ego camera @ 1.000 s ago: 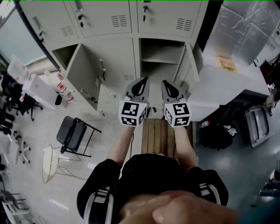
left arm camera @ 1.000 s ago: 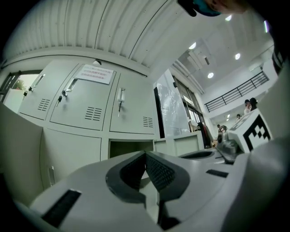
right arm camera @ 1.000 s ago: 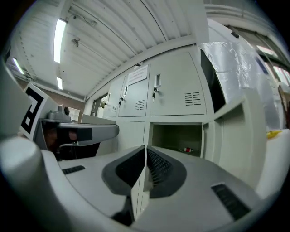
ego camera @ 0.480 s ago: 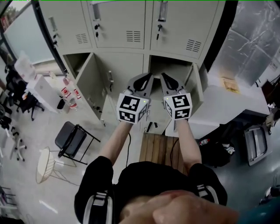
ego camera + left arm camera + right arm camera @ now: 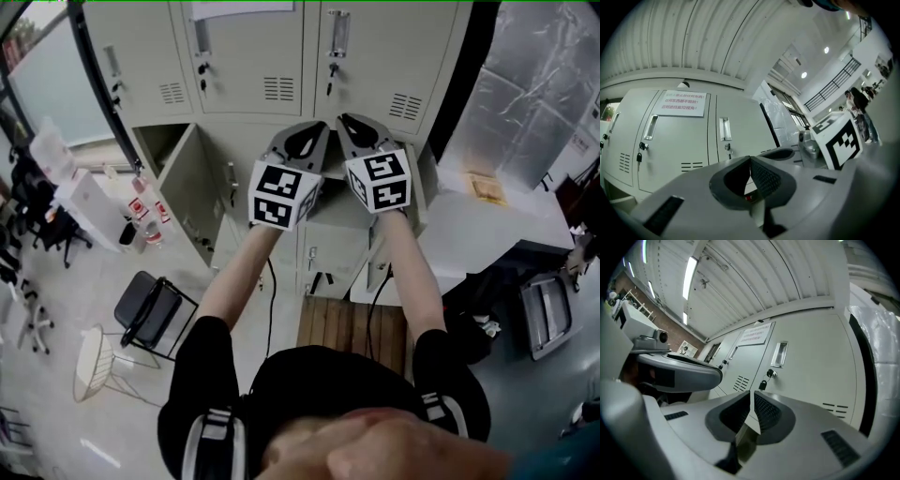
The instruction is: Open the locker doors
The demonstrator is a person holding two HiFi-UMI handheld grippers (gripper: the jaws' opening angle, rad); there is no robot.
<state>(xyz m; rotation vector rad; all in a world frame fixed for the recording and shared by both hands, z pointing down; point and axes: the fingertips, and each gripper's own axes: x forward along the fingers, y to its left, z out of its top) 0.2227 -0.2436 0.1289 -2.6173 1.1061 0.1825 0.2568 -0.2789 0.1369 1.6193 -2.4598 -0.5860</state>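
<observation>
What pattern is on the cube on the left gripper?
Black square blocks on white. The cube shows best in the head view.

Left gripper (image 5: 750,164) jaws pressed together, nothing between them — closed locker doors (image 5: 740,129) ahead, a paper notice (image 5: 678,103) above-left of the tips.

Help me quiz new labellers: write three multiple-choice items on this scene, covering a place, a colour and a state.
1. The chair stands: A on the bench; B on the floor, left; C on the table.
2. The lockers are: A pale grey; B blue; C red.
3. The left gripper is: A open; B shut on a key; C shut, empty.
Key: 1 B, bare floor lies under it; 2 A, all show pale grey; 3 C, its jaws meet on nothing.
</observation>
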